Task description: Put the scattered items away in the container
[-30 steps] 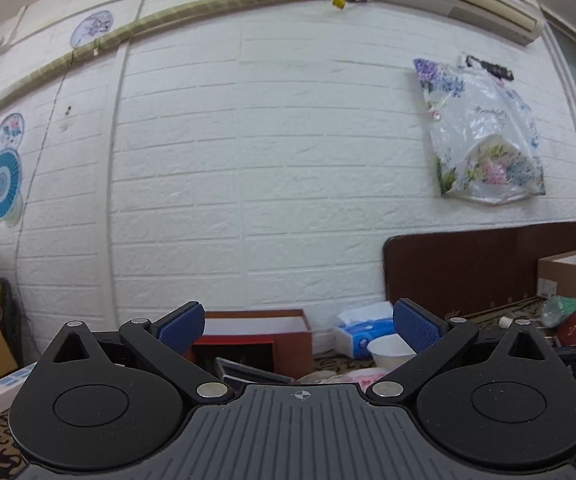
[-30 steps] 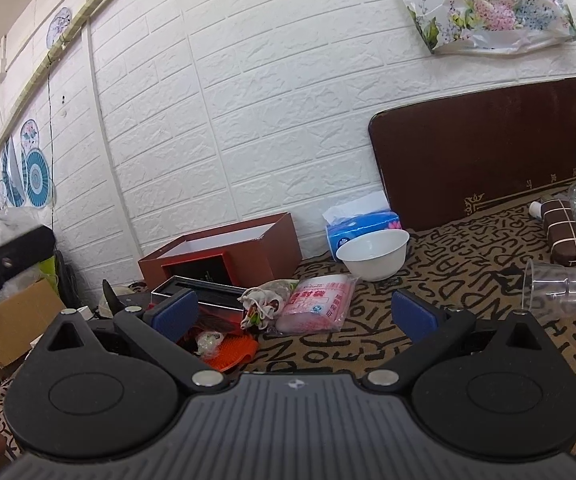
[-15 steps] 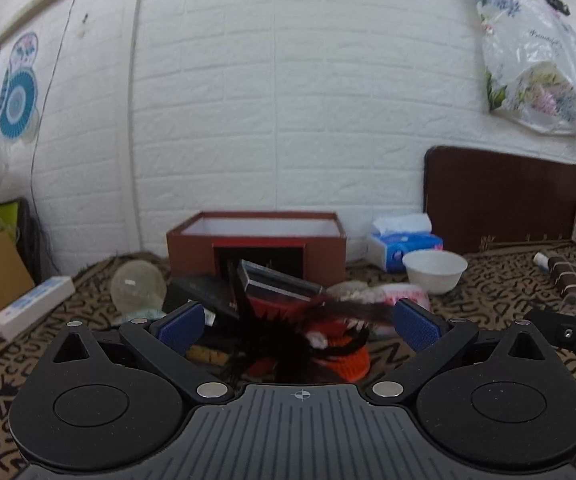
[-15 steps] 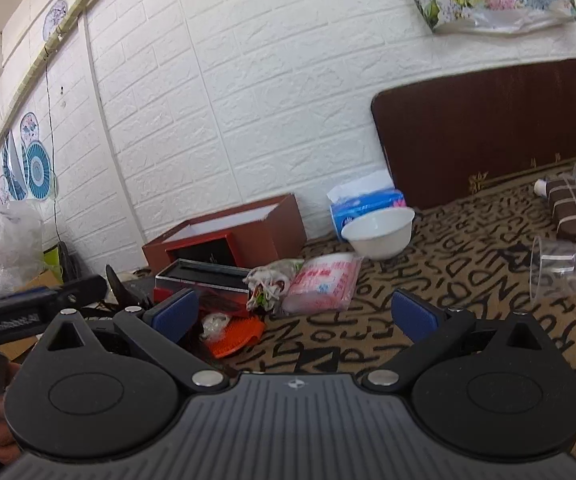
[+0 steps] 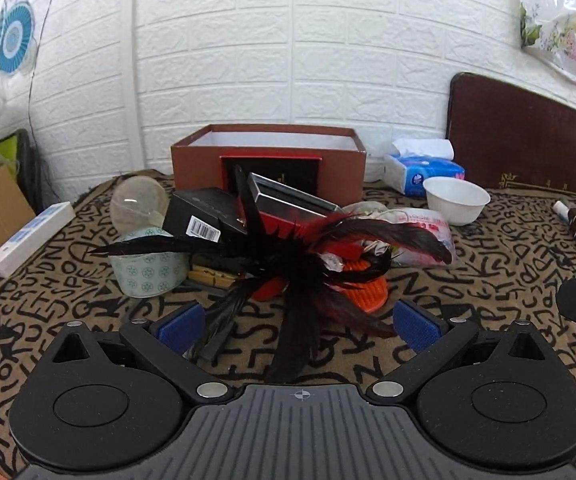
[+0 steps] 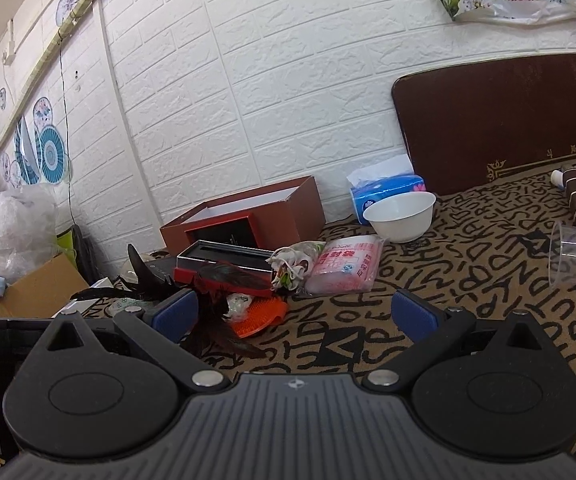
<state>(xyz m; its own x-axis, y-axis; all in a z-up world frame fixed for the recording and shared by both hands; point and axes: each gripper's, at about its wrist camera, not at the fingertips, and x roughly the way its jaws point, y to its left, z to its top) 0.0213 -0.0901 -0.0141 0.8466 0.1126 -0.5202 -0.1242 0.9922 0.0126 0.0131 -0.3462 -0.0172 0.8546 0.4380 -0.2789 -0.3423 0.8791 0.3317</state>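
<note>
Both jaws stood apart on the left hand-held gripper (image 5: pixel 295 327) and the right hand-held gripper (image 6: pixel 295 316). A black-and-red feather ornament (image 5: pixel 288 256) lay on the patterned tabletop (image 5: pixel 468 292), before the open brown cardboard box (image 5: pixel 268 160).

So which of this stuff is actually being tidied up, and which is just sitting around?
For the job:
- brown box, the container
- feathers
- black carton
- orange scrubber
- tape roll
- pink packet
- both tools, open: left, right

Probably just lying about:
- tissue pack
- white bowl
- power strip
</note>
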